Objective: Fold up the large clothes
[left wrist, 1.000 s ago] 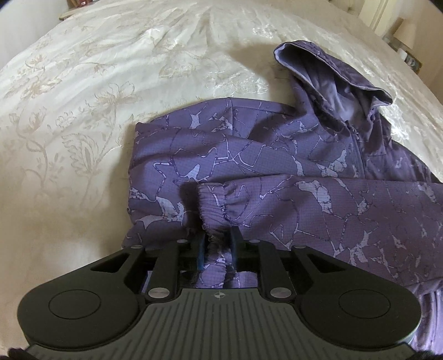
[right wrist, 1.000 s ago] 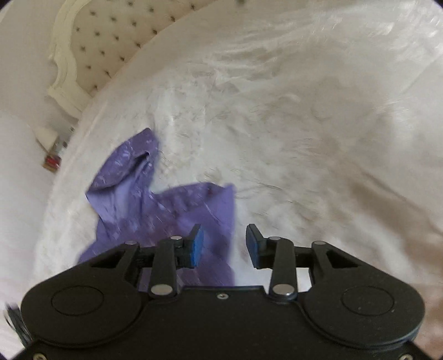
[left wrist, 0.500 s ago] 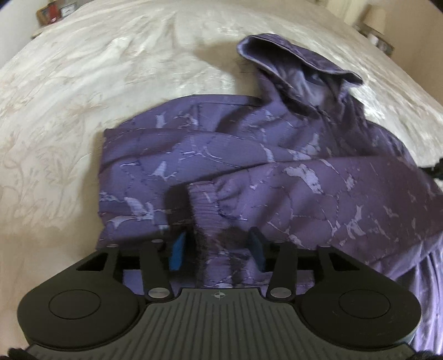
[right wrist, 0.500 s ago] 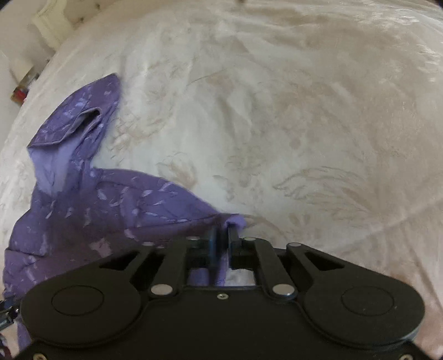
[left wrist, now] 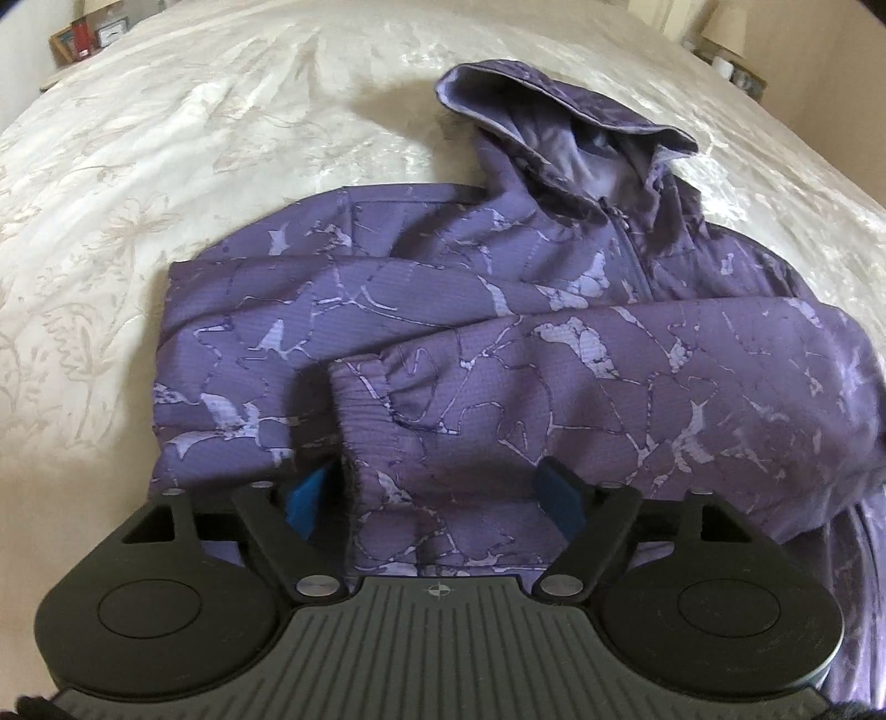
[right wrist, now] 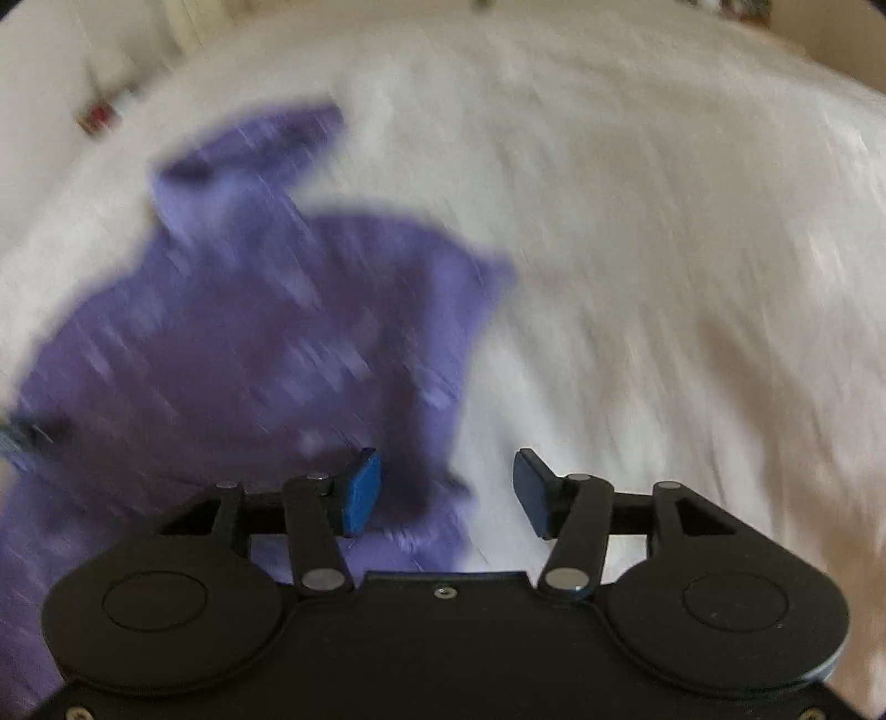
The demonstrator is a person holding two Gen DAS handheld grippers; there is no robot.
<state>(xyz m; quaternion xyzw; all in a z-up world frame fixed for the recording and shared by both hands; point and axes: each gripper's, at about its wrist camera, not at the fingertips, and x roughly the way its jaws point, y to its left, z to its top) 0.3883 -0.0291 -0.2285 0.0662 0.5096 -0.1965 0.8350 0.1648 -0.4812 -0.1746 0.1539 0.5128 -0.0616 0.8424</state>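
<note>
A purple patterned hooded jacket (left wrist: pixel 443 288) lies on the cream bedspread (left wrist: pixel 166 138), its hood (left wrist: pixel 559 122) toward the far side. One sleeve (left wrist: pixel 609 382) is folded across the body, with its cuff (left wrist: pixel 376 421) at the near left. My left gripper (left wrist: pixel 437 498) hovers over that cuff with jaws opening wide; the cuff lies between the blue pads, which do not press it. The right wrist view is blurred by motion. There my right gripper (right wrist: pixel 443 490) is opening above the jacket (right wrist: pixel 249 343), with the fabric's edge below and between its pads, not pinched.
The bedspread (right wrist: pixel 664 249) stretches wide to the right of the jacket. A bedside shelf with small items (left wrist: pixel 83 39) shows at the far left. A lamp and small objects (left wrist: pixel 731 50) stand at the far right.
My left gripper let go of the sleeve cuff and spread its jaws wide. My right gripper pinched the jacket's edge half a second ago, then released it and swung, so its view now blurs.
</note>
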